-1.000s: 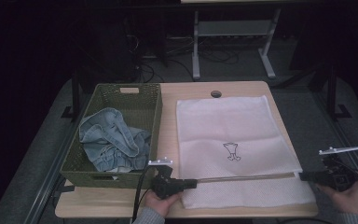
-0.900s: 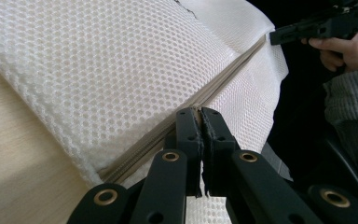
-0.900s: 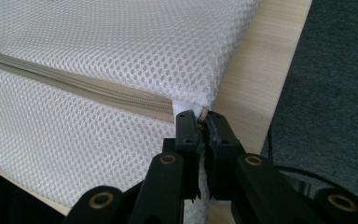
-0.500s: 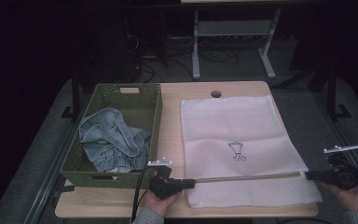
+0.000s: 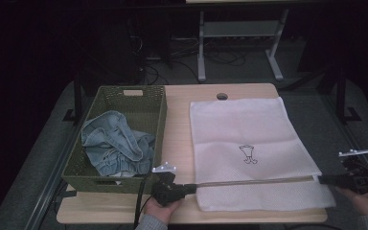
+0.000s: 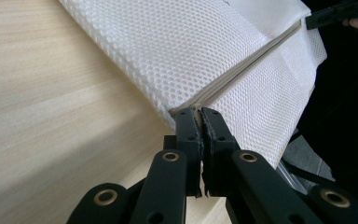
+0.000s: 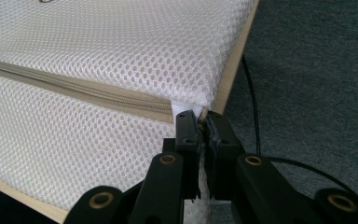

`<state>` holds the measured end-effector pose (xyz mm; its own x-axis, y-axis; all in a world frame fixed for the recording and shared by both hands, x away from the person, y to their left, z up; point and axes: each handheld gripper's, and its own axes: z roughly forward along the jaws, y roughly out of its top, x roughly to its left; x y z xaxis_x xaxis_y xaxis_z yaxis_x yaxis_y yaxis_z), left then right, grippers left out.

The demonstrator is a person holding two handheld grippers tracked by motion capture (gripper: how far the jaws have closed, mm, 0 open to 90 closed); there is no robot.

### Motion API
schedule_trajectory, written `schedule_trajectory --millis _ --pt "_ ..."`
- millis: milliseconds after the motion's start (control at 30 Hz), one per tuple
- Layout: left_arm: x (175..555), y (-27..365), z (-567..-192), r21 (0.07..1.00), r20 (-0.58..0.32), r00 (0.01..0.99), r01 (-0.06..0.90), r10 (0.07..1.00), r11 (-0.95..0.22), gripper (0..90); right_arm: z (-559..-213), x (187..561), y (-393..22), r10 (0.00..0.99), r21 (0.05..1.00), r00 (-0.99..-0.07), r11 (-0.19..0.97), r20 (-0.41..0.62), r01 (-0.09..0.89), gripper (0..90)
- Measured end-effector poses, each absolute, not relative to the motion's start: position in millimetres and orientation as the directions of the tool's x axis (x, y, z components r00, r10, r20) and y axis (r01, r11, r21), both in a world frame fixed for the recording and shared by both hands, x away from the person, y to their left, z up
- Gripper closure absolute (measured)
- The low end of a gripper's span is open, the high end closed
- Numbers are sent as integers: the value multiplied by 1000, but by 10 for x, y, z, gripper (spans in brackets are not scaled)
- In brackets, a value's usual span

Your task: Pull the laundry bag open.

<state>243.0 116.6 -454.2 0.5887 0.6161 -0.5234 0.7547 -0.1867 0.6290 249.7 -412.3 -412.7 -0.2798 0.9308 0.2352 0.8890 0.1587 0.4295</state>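
**A:** What is on the bench point(image 5: 177, 120) at this moment?

**B:** A white mesh laundry bag point(image 5: 249, 143) lies flat on the right half, a small dark emblem printed near its middle. A beige zipper point(image 5: 254, 181) runs along its near side. On the left stands a green woven basket point(image 5: 136, 96) with crumpled denim jeans point(image 5: 115, 146) inside.

**A:** And the two grippers?

**B:** The left gripper point(image 6: 200, 116) has its fingers closed tight on the bag's near left corner, at the end of the zipper. The right gripper point(image 7: 200, 119) has its fingers closed on the opposite end, at the bench's right edge, with a scrap of white mesh and something small and brass-coloured pinched between them.

**A:** Which step does that suggest?

**B:** It looks like the bag is being held taut at both ends of the zipper, either to open it or to square it up. The next move probably calls for one hand to anchor its corner while the other draws along the zipper line, level and without lifting the mesh.

**A:** Anything unclear?

**B:** Whether the brass piece is the zipper pull cannot be told for certain. Whether the zipper is open or shut is hard to make out. In the high view the right hand is cut off at the frame's corner, and the surroundings are dark.
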Motion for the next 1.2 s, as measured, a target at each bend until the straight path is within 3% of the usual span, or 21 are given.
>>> schedule_trajectory --millis 433,1000,1200 --pt "2330 1208 -4425 653 -497 589 738 637 -173 747 -4163 2529 -4001 919 444 -316 187 237 877 839" --pt "2299 1142 -4436 665 -501 614 724 610 -182 731 -4335 2594 -3774 890 431 -360 218 281 876 811" --pt "2298 1130 -4434 679 -484 630 708 608 -193 725 -4360 2559 -3698 880 426 -376 233 290 874 751"
